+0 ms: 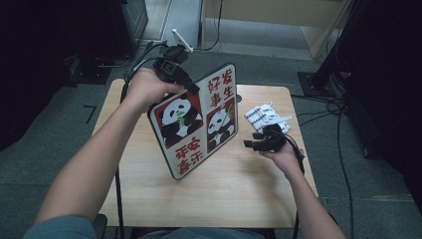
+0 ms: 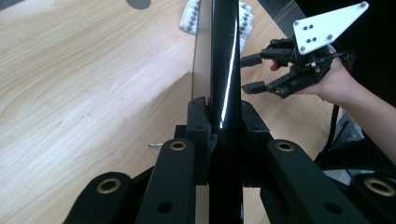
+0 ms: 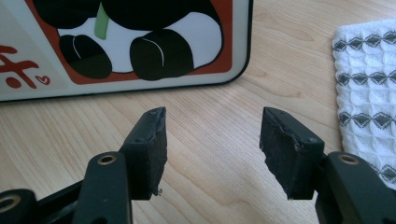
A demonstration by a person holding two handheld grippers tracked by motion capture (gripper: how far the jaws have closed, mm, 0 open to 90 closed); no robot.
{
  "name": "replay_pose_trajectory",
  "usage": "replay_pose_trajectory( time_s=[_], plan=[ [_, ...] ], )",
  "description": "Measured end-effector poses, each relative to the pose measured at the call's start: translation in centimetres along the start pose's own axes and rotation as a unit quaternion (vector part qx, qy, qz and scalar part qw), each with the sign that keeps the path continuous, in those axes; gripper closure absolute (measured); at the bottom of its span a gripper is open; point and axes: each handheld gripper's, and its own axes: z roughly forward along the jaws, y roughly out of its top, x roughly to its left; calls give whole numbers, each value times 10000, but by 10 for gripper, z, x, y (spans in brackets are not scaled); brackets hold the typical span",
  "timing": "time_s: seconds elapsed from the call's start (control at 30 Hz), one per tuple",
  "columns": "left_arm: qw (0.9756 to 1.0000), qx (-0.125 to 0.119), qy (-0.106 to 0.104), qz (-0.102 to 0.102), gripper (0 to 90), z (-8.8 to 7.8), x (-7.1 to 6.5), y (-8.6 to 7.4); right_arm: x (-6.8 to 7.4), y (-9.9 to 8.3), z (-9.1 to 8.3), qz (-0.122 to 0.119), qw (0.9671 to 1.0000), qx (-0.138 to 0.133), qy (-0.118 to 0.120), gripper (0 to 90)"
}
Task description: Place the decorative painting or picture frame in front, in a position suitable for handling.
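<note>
At frame centre, the left gripper point(image 1: 191, 87) clenches the glossy panda-printed square board point(image 1: 196, 119) by its top edge, tilting it upright on the wooden surface point(image 1: 224, 179). The right gripper point(image 3: 212, 140) waits with fingers released, apparently ready to steady it.

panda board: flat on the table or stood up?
Stood up, tilted. The left gripper clamps the panda board at its top edge; its lower edge sits at the table. The right gripper is open beside it.

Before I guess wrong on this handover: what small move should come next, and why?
Probably bring the open right gripper to the panda board's near edge. The left gripper alone clamps its top edge, and the board stands tilted on the table.
</note>
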Motion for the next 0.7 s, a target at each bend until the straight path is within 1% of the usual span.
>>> replay_pose_trajectory(
  time_s=[0.13, 0.17, 0.27, 0.33, 0.4, 0.47, 0.53, 0.57, 0.6, 0.7],
  plan=[
    [10000, 5, 12, 21, 790, 3, -1, -2, 0, 1, 3, 40, 10000, 8, 47, 424],
    [10000, -26, 9, 12, 789, 3, -1, -2, 0, 1, 3, 40, 10000, 2, 45, 424],
    [10000, -20, 15, -9, 788, 3, -1, -2, 0, 2, 3, 37, 10000, -12, 46, 424],
    [10000, -10, 75, -23, 786, 3, -1, -2, 0, 2, 3, 6, 10000, 4, 44, 424],
    [9999, -38, 115, 3, 785, 3, 0, -3, -1, 1, 3, 11, 10000, 12, 37, 424],
    [10000, -55, 67, -28, 784, 3, 2, -4, -2, 2, 4, 4, 10000, -18, 34, 424],
    [9999, -64, 65, -60, 781, 3, 3, -5, -3, 2, 4, 45, 10000, -64, 45, 424],
    [9999, -62, 113, -49, 776, 3, 3, -5, -3, 2, 3, 101, 9999, -62, 47, 424],
    [9998, -67, 159, -51, 761, 3, 3, -5, -3, 3, 3, 85, 9999, -55, 43, 424],
    [9998, -85, 181, -62, 725, 3, 4, -6, -3, 4, 3, 73, 10000, -53, 28, 429]
  ],
)
